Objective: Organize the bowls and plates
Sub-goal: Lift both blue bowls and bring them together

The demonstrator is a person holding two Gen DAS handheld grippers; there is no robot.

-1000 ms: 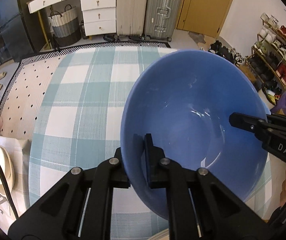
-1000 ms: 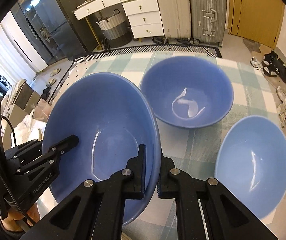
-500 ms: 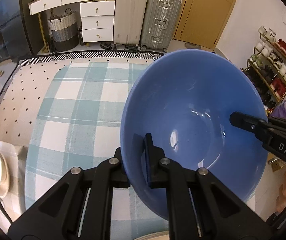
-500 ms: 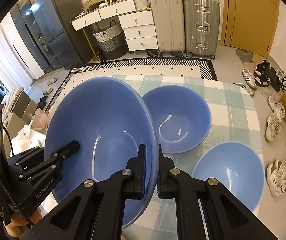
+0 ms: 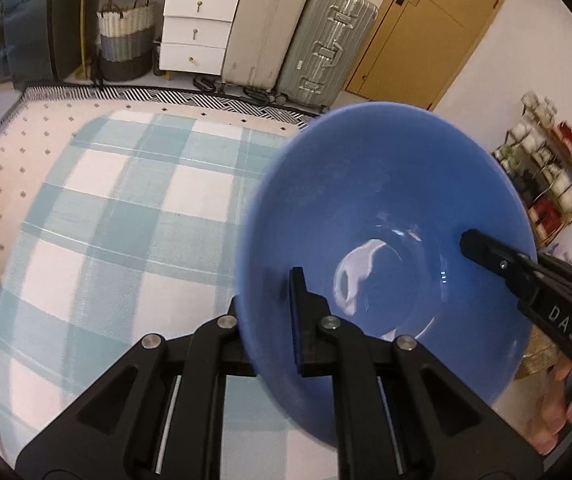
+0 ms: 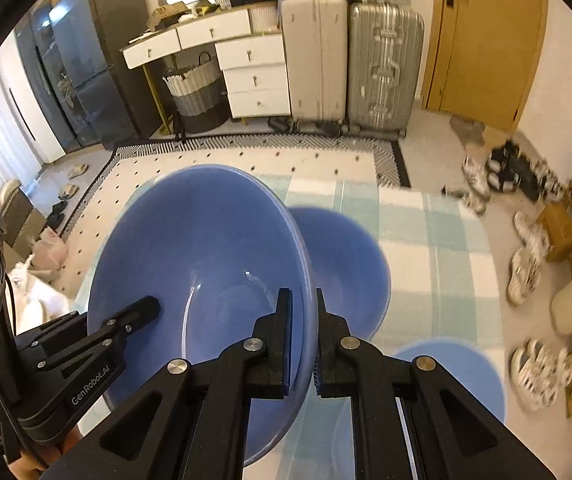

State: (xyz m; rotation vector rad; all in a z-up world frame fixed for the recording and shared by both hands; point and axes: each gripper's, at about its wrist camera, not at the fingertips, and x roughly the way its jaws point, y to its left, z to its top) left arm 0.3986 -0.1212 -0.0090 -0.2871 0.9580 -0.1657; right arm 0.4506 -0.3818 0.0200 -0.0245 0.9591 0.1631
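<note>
1. Your left gripper [image 5: 270, 312] has its jaws closed tight on the near-left rim of a large blue bowl [image 5: 386, 216]: one finger lies inside the bowl, the other outside.
2. Your right gripper [image 6: 304, 344] clamps the opposite rim of this same large blue bowl [image 6: 202, 264] in the same way, with the wall pinched between its pads.
3. In the left wrist view, the right gripper [image 5: 482, 250] reaches in over the right-hand rim, with part of the hand [image 5: 562, 408] that holds it below it.
4. In the right wrist view, the left gripper [image 6: 142, 312] grips the left-hand rim.
5. The bowl is held between both grippers above the table, tilted so that its hollow faces each camera.
6. The table carries a teal-and-white checked cloth [image 5: 126, 216].
7. Two more blue bowls rest on the cloth in the right wrist view: a second bowl [image 6: 350, 264] just behind the held one and partly hidden by it, and a third bowl [image 6: 466, 376] nearer, to the right.
8. Background, far side of the room: white drawers [image 6: 254, 76], two upright suitcases [image 6: 382, 68], a woven basket [image 6: 194, 88] and a wooden door [image 6: 486, 40].
</note>
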